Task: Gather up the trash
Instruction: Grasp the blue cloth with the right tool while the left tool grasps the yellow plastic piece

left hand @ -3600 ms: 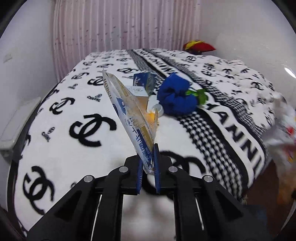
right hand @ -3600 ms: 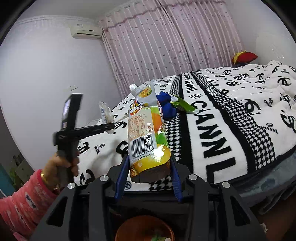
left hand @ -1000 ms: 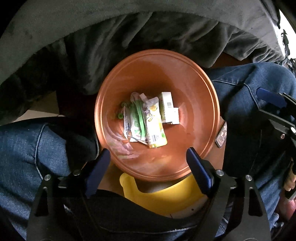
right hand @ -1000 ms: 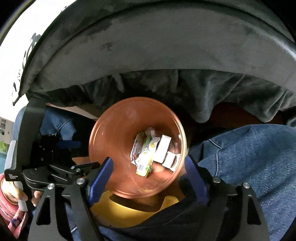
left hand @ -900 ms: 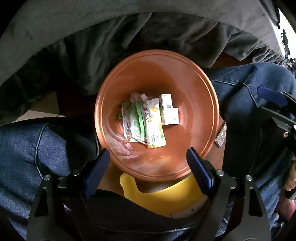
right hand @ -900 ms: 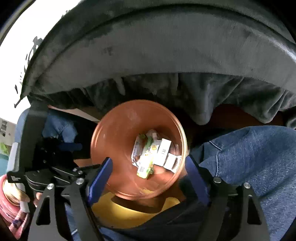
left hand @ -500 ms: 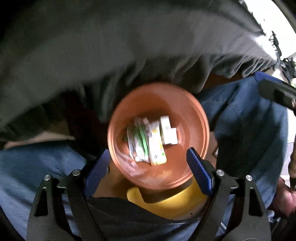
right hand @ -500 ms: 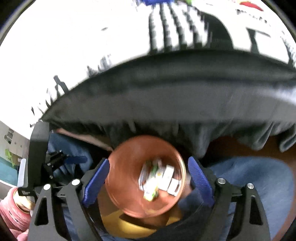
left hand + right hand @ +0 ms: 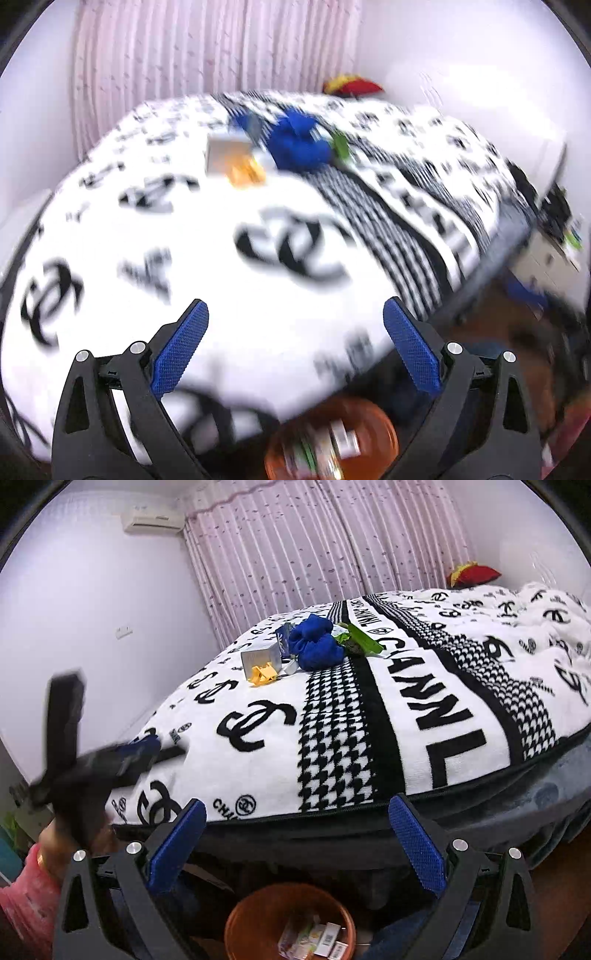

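Silver carton (image 9: 260, 656) beside the blue cloth (image 9: 316, 642) looks light, crushable; likely best pinched across its flat sides. Left gripper (image 9: 295, 347) and right gripper (image 9: 295, 843) have just been opening, nothing between the jaws.

Left tongs (image 9: 295, 317): jaws wide apart, just been opening, nothing between the blue pads (image 9: 181, 347). View heavily motion-blurred. Ahead lies a bed (image 9: 258, 206) under a white blanket with black logo print and a houndstooth stripe. Towards its far end: a silver-grey carton (image 9: 226, 156), orange-yellow scrap (image 9: 245, 172) touching it, blue cloth bundle (image 9: 299, 146), green wrapper (image 9: 341, 147) beside that. Orange bin (image 9: 384, 435) with packets at lower edge. Pink curtain (image 9: 214, 51) behind.
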A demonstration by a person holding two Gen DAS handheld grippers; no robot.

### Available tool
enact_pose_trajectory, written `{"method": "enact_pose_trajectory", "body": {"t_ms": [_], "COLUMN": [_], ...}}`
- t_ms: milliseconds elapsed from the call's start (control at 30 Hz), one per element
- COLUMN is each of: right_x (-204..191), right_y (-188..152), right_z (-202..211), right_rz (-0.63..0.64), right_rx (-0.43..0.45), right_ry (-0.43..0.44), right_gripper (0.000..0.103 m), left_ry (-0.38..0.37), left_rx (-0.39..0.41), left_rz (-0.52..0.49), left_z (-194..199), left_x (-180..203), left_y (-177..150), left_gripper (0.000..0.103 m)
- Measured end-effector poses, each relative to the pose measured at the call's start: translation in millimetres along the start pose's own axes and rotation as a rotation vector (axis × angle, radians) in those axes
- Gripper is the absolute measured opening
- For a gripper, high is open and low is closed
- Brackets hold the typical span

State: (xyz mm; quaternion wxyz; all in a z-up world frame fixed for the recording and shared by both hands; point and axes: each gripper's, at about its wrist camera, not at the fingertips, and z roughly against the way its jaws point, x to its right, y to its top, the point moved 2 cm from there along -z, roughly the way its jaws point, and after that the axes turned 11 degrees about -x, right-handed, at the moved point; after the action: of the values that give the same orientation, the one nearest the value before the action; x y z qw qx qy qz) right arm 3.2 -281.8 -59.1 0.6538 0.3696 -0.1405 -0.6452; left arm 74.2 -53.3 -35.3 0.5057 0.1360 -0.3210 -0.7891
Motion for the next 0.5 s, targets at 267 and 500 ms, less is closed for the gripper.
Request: {"method": "enact_pose_trajectory", "body": {"t_ms": [267,500], "right_x": [7.0,18.0], "right_y": [-6.3,-9.7], "right_z": [-22.6,-37.6], "right_rz": [-0.021,-0.031], "right_rx": [-0.042,-0.067], "right_ry": [0.013,0.027], "right_gripper": [0.098,0.098], "left_ry": [0.124,0.197], "left_rx": [-0.031,-0.129], "left_rz": [0.024,0.101], "left_z": [-85.7,-147.5], "left_x": [-21.4,-46.8], "left_y": [103.8,142.3], "left_gripper": [0.093,0.092]}}
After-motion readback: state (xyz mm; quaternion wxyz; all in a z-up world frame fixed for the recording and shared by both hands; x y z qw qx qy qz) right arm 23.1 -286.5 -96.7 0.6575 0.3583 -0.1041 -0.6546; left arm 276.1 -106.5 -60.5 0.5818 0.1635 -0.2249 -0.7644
